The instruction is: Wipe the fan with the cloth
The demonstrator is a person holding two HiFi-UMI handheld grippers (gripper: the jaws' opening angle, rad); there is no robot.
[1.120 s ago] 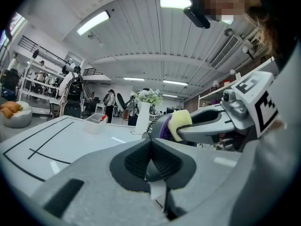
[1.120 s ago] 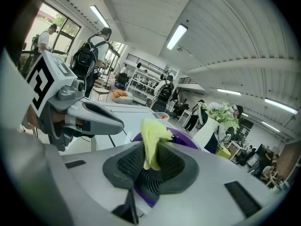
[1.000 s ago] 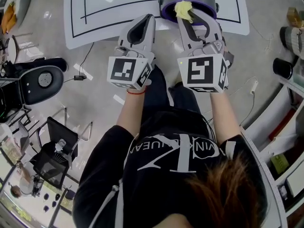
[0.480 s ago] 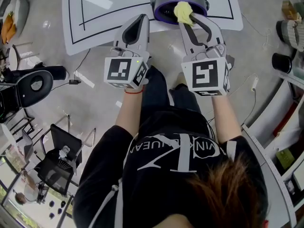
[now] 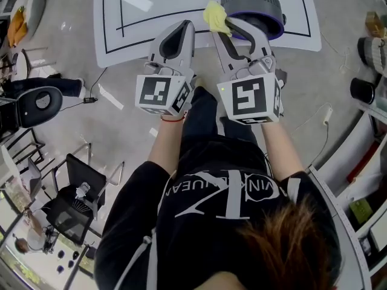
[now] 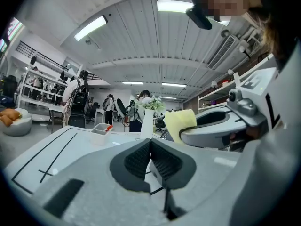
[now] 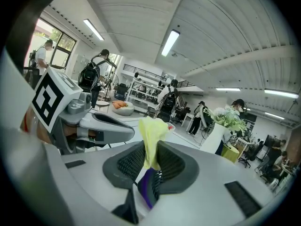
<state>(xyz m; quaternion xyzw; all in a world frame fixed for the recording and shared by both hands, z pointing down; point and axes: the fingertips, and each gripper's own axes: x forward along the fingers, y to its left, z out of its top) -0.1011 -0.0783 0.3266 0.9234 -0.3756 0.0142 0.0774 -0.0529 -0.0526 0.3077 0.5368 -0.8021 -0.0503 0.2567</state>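
Fan (image 5: 257,2): upright, grille up, grey body w/ purple band at base. Stands on white worktop (image 5: 157,5) near its front edge, toward the right end. Black lines are marked on the worktop surface.

Cloth (image 5: 213,14): yellow, bunched, clamped in R hand-held gripper (image 5: 222,24). In the right gripper view the pads pinch the cloth low down and the rest sticks up above the jaws. Jaws have just eased open a touch, w/ the cloth between them and gripped. Purple of the fan shows in the gap below the cloth. In the head view the cloth sits at the fan's left side, just beside the band; contact not confirmable.

L hand-held gripper (image 5: 183,24): jaws together, nothing between them. Left gripper view confirms this, ribbed pads meeting. It is held over the worktop's front edge, left of the R unit, near it but apart, and clear of the fan.

Worktop also carries a small white tub (image 6: 101,132) and a white vase (image 6: 147,119) w/ flowers, both beyond the grippers.

Person stands at the worktop, one unit per hand, marker cubes facing the head camera.
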